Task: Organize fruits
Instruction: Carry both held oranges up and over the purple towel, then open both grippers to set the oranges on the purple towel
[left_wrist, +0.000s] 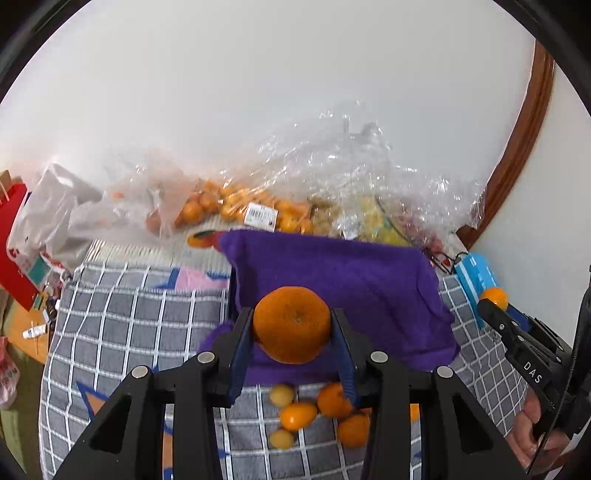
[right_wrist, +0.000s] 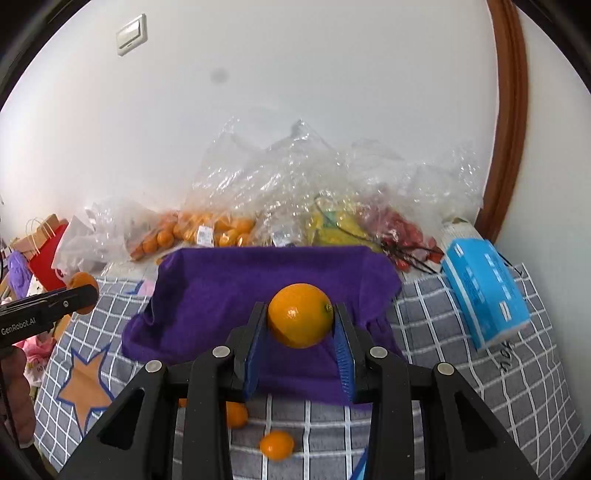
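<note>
My left gripper (left_wrist: 292, 325) is shut on a rough-skinned mandarin (left_wrist: 291, 323) and holds it over the near edge of the purple cloth (left_wrist: 351, 280). My right gripper (right_wrist: 300, 317) is shut on a smooth orange (right_wrist: 300, 314), also above the purple cloth (right_wrist: 229, 291). Several small oranges and yellow kumquats (left_wrist: 299, 415) lie on the grey checked cover in front of the cloth, and two show in the right wrist view (right_wrist: 277, 445). Each gripper shows at the edge of the other's view, the right one (left_wrist: 495, 299) and the left one (right_wrist: 83, 291).
Clear plastic bags of oranges (left_wrist: 236, 206) and of yellow and red fruit (right_wrist: 369, 221) lie against the wall behind the cloth. A blue tissue pack (right_wrist: 484, 291) lies at the right. A red paper bag (left_wrist: 14, 236) stands at the left. A brown door frame (right_wrist: 509, 110) rises at the right.
</note>
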